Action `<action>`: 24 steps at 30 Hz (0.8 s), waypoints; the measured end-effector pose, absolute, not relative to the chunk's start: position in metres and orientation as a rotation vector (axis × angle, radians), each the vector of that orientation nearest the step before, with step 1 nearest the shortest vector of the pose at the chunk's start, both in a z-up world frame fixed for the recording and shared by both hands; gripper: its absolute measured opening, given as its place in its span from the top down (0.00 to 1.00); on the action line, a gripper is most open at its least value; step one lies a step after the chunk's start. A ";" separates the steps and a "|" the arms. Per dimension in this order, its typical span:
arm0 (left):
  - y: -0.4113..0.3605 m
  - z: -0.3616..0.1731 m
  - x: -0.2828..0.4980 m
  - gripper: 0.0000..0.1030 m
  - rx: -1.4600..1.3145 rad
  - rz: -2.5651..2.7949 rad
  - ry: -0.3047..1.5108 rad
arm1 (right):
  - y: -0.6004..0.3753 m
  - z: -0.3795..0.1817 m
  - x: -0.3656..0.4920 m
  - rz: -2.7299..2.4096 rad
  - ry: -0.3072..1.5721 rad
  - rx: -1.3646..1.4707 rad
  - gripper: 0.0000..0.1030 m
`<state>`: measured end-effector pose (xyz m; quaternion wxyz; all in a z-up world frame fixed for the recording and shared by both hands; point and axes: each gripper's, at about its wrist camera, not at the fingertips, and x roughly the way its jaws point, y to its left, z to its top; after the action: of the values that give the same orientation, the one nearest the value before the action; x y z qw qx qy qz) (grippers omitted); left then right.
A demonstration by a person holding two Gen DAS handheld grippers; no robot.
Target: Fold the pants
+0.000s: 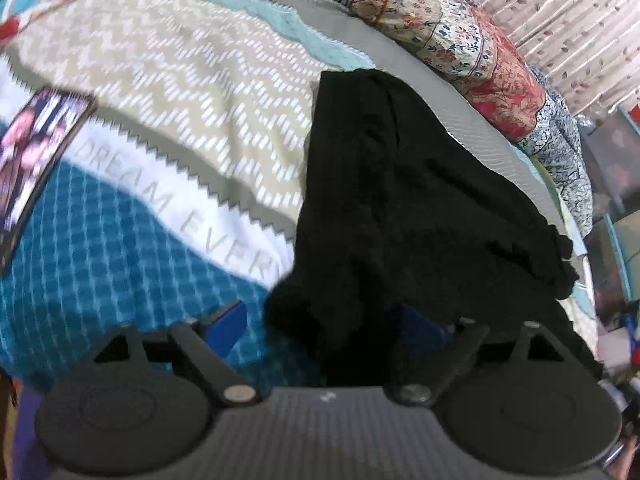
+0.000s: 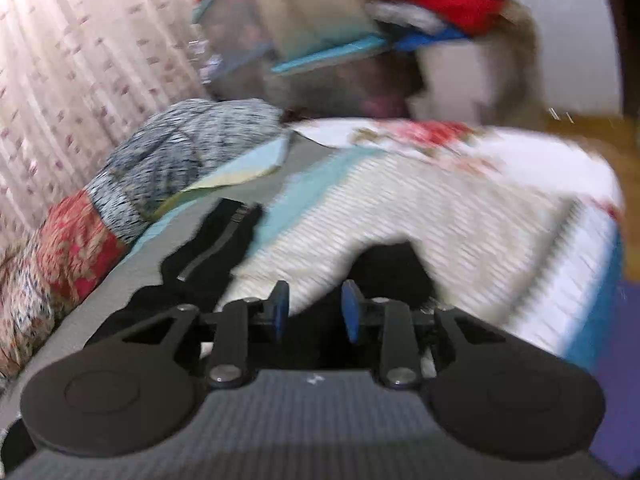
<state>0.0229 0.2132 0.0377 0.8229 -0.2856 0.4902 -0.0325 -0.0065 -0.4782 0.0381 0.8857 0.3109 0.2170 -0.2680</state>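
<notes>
The black pants (image 1: pixel 404 208) lie in a bunched heap on the patterned bedspread (image 1: pixel 168 92), reaching from the far grey band down to my left gripper (image 1: pixel 324 324). Its jaws stand wide apart; black cloth hangs between them and covers part of the right blue pad (image 1: pixel 416 324), while the left pad (image 1: pixel 228 324) is bare. In the right wrist view, which is blurred, my right gripper (image 2: pixel 316 312) has a gap between its blue pads, with black pants cloth (image 2: pixel 216 240) under and to the left of it.
A phone (image 1: pixel 36 152) with a lit screen lies on the bedspread at the left. A floral quilt (image 1: pixel 480 52) is piled along the far side by the curtain (image 2: pixel 60 60). Cluttered furniture (image 2: pixel 340 28) stands past the bed's end.
</notes>
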 end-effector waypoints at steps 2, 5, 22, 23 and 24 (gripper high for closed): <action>0.210 0.034 0.021 0.14 -0.648 -0.077 1.058 | -0.487 0.026 -0.027 -0.576 0.460 0.710 0.67; 0.208 0.030 0.012 0.13 -0.712 -0.098 1.072 | -0.495 0.012 -0.042 -0.590 0.473 0.805 0.67; 0.172 0.004 0.030 0.92 -0.855 -0.101 1.144 | -0.549 0.007 0.061 -0.490 0.552 0.981 0.93; 0.173 0.012 0.029 0.92 -0.841 -0.109 1.123 | -0.549 0.019 0.061 -0.482 0.518 0.971 0.93; 0.176 0.022 0.027 0.92 -0.836 -0.118 1.097 | -0.549 0.034 0.059 -0.457 0.476 0.964 0.93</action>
<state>0.0268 0.1759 0.0218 0.7698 -0.3853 0.5059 -0.0544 0.0587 -0.5488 0.0338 0.8341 0.4550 0.2248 -0.2159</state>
